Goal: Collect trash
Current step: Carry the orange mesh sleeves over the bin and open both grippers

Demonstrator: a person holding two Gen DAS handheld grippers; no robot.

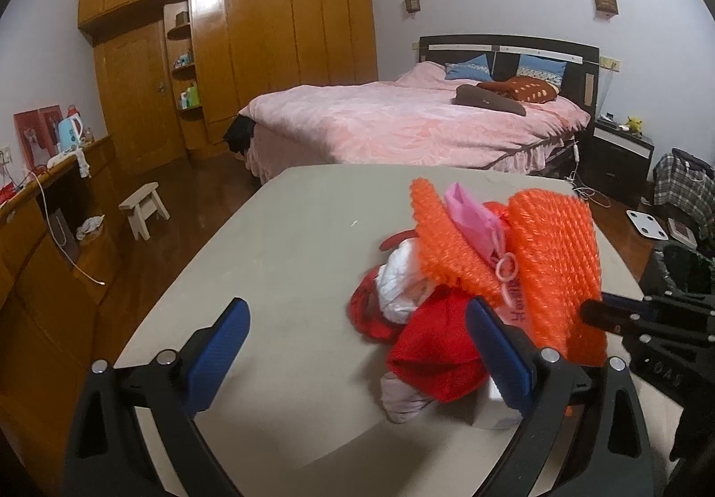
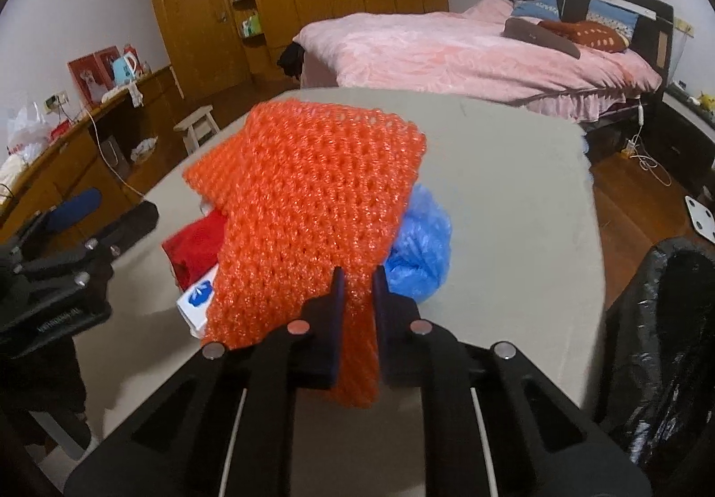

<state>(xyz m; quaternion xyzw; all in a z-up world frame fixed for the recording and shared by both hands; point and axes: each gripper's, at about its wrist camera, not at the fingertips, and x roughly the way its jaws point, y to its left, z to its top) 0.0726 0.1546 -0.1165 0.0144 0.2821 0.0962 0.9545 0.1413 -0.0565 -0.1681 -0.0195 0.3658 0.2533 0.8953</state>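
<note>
Trash pile on grey table: orange mesh in grip

Orange foam netting [image 2: 308, 202], soft and honeycomb-textured, is rising from the heap on the grey table [image 2: 514, 206], its long axis running away from the fingers. The right gripper [image 2: 357, 287] is pinching the netting's near end, jaws closed on it. The left gripper [image 1: 357, 345] is hovering beside the pile, jaws wide apart and holding nothing. Beneath are lying red cloth [image 1: 433, 345], crumpled white paper [image 1: 397, 287], a pink bag [image 1: 473, 220], a blue plastic bag [image 2: 420, 242] and a small white carton [image 2: 196, 300]. A black bin bag [image 2: 666, 345] is gaping just right of the table, nearer the right hand, likely the drop point.
</note>
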